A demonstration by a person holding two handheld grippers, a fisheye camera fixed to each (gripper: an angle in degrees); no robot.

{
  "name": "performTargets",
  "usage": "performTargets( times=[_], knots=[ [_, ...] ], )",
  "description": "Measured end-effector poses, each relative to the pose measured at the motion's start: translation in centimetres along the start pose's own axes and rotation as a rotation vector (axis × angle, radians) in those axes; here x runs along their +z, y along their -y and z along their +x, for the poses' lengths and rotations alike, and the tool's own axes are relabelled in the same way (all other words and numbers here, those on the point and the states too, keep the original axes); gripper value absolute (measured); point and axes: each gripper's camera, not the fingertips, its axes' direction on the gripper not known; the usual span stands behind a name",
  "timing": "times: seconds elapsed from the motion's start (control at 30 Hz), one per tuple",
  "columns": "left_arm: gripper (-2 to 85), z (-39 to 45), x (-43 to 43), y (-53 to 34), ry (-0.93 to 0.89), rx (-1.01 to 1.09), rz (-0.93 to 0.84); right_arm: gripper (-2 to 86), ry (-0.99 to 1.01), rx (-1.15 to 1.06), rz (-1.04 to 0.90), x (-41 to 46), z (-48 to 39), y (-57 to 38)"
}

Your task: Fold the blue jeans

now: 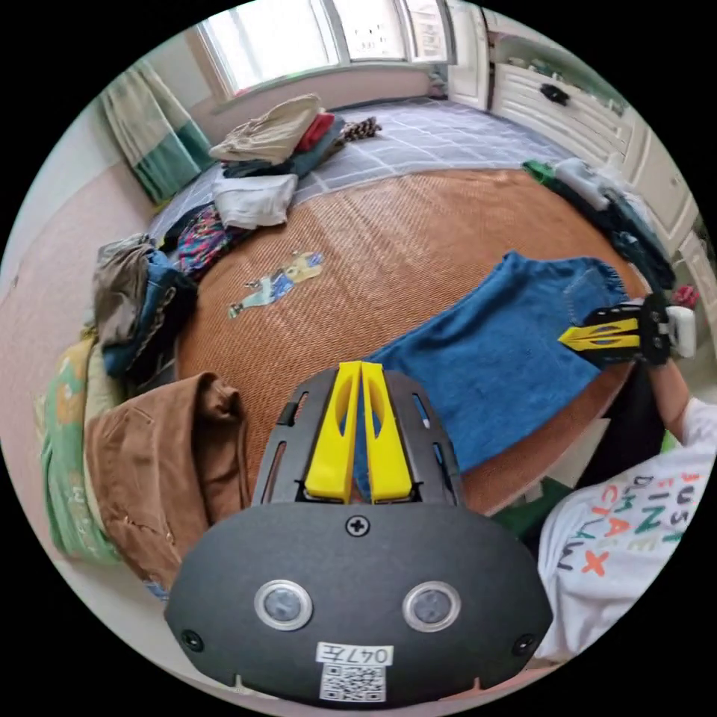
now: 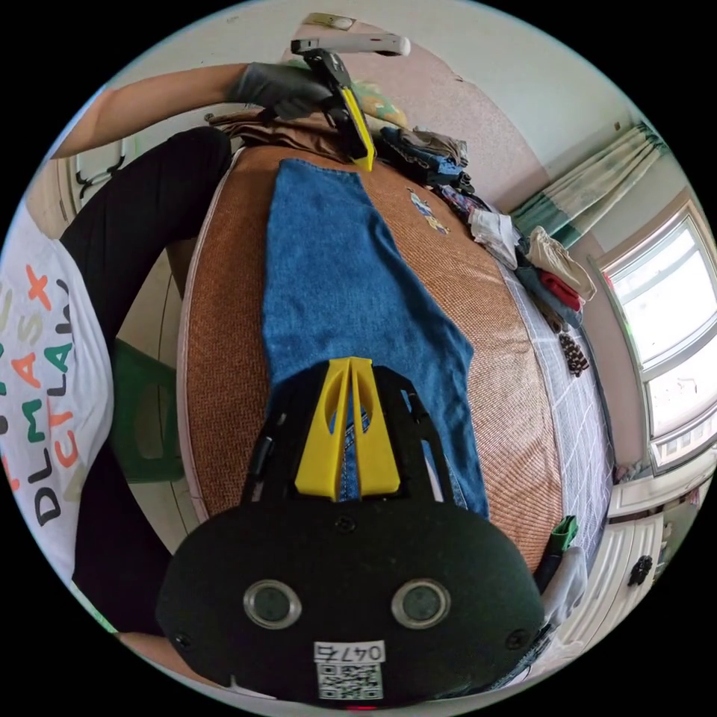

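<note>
Jeans (image 1: 500,366): lay flat on the woven mat (image 1: 388,246) on the bed, stretched long between the two grippers, one end at each.
Look: solid blue denim, doubled lengthwise, narrow at the left gripper's end, wider at the other, a stitched pocket near the wide end.
Left gripper (image 1: 360,373): yellow jaws pressed together, pinching the narrow end.
Right gripper (image 2: 349,367): jaws pressed together on the wide end.
Surroundings: brown trousers (image 1: 164,463) heaped nearby, clothes piles (image 1: 261,157) farther along.

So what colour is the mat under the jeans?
Orange-brown woven mat, clearest in the left gripper view; the blue jeans lie on it.
</note>
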Motion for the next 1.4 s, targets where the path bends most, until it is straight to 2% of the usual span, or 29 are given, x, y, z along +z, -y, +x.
performTargets(
  times=[0.07,0.1,0.17,0.2,0.23,0.27,0.33,0.4,0.43,0.47,0.5,0.57,0.63,0.7,0.73,0.8,0.87,0.93,1.0,1.07,1.13,1.3,1.33,1.4],
  knots=[
    [-0.8,1.6,0.2,-1.2,-0.19,0.07,0.003,-0.6,0.018,0.008,0.001,0.7,0.5,-0.4],
    [-0.8,2.0,1.0,-1.3,-0.173,0.075,-0.032,-0.6,0.031,0.015,0.003,1.2,0.8,-0.7],
    [-0.7,1.3,4.6,-2.2,0.122,0.029,-0.201,-0.7,0.044,0.022,0.006,1.9,1.2,-1.2],
    [-0.7,0.8,4.9,-2.6,0.127,0.033,-0.213,-0.7,0.049,0.022,0.009,2.4,1.3,-1.6],
    [-0.7,-1.0,4.1,-3.2,0.049,-0.027,-0.168,-0.6,0.047,0.022,0.011,2.9,1.4,-1.9],
    [-0.8,-3.0,2.9,-3.8,0.032,-0.136,-0.153,-0.6,0.046,0.022,0.011,3.2,1.4,-2.1],
    [-0.8,-3.1,0.4,-4.6,0.059,-0.178,-0.09,-0.6,0.045,0.023,0.011,4.3,1.6,-2.9],
    [-0.8,-0.6,-1.2,-4.8,-0.069,-0.092,-0.017,-0.6,0.059,0.04,0.023,4.6,2.5,-3.6],
    [-0.8,1.5,-1.3,-4.8,-0.191,-0.011,0.002,-0.5,0.049,0.073,0.038,4.0,4.0,-4.6],
    [-0.8,3.4,-0.7,-4.8,-0.236,0.035,-0.018,-0.5,0.025,0.099,0.043,3.5,5.0,-5.3],
    [-0.8,4.1,-0.2,-4.9,-0.218,0.041,-0.043,-0.5,-0.026,0.178,0.051,2.1,7.5,-7.2],
    [-0.8,5.0,2.9,-5.6,-0.035,0.017,-0.154,-0.5,-0.008,0.328,0.075,0.5,11.8,-11.3],
    [-0.9,4.2,3.2,-6.6,-0.08,-0.03,-0.119,-0.6,0.151,0.45,0.062,1.7,15.9,-17.0],
    [-0.9,3.2,2.2,-7.1,-0.137,-0.066,-0.088,-0.5,0.153,0.495,-0.008,4.7,17.0,-20.1],
    [-0.9,3.0,0.9,-7.4,-0.137,-0.085,-0.053,-0.5,0.101,0.517,-0.105,7.4,17.4,-21.5],
    [-0.9,3.5,-0.3,-7.6,-0.042,-0.083,-0.031,-0.6,0.099,0.536,-0.196,11.3,18.1,-23.5],
    [-0.9,3.2,2.0,-7.4,0.218,-0.101,-0.196,-0.5,0.147,0.622,-0.135,12.7,19.4,-25.5],
    [-0.9,3.4,2.0,-7.7,0.231,-0.113,-0.195,-0.6,0.176,0.648,-0.104,12.6,20.1,-26.9],
    [-0.9,5.5,0.0,-7.5,0.151,-0.065,-0.095,-0.6,0.17,0.625,-0.077,11.1,19.7,-27.8],
    [-0.9,10.0,-2.6,-6.3,-0.035,0.067,0.055,-0.6,0.223,0.585,-0.027,9.7,19.2,-29.0],
    [-0.9,13.6,-2.8,-4.4,-0.148,0.187,0.095,-0.6,0.378,0.474,0.041,9.1,18.0,-30.1],
    [-0.9,19.3,0.2,4.0,-0.301,0.31,0.151,-0.6,0.461,0.236,0.057,9.6,14.2,-29.8],
    [-0.9,19.7,2.1,6.4,-0.378,0.314,0.133,-0.6,0.471,0.206,0.053,10.0,13.7,-29.8],
    [-0.9,19.5,5.7,9.1,-0.407,0.276,0.062,-0.7,0.507,0.178,0.061,11.0,13.2,-30.2]
  ],
)
